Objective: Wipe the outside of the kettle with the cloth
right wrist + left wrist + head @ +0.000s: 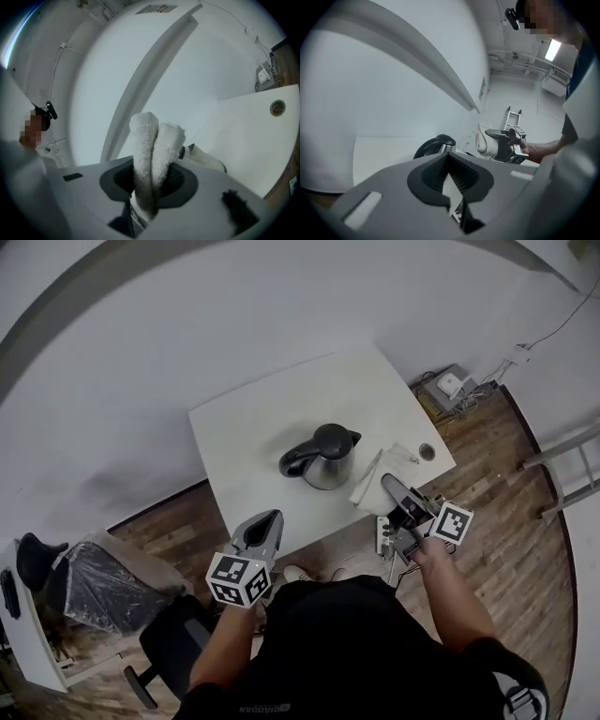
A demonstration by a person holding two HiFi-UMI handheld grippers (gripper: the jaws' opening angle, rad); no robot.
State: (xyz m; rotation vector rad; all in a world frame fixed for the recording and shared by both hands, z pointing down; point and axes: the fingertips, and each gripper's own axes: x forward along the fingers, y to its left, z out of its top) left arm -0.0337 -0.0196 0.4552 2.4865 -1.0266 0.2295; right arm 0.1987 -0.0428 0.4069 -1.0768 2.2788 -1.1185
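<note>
A steel kettle (326,463) with a black lid and handle stands near the middle of the white table (244,427). A white cloth (368,487) hangs just right of the kettle, and my right gripper (392,486) is shut on it. In the right gripper view the cloth (154,145) sticks up folded between the jaws of that gripper (152,183). My left gripper (267,523) hovers at the table's front edge, short of the kettle, its jaws together with nothing in them. The left gripper view shows the kettle (436,144) beyond its jaws and the cloth (482,140) to the right.
A round cable hole (427,452) sits near the table's right corner. On the wooden floor lie a power box with cables (450,385) at the back right and a ladder (572,470) at the right. A black office chair (173,643) and a covered seat (98,582) stand at the left.
</note>
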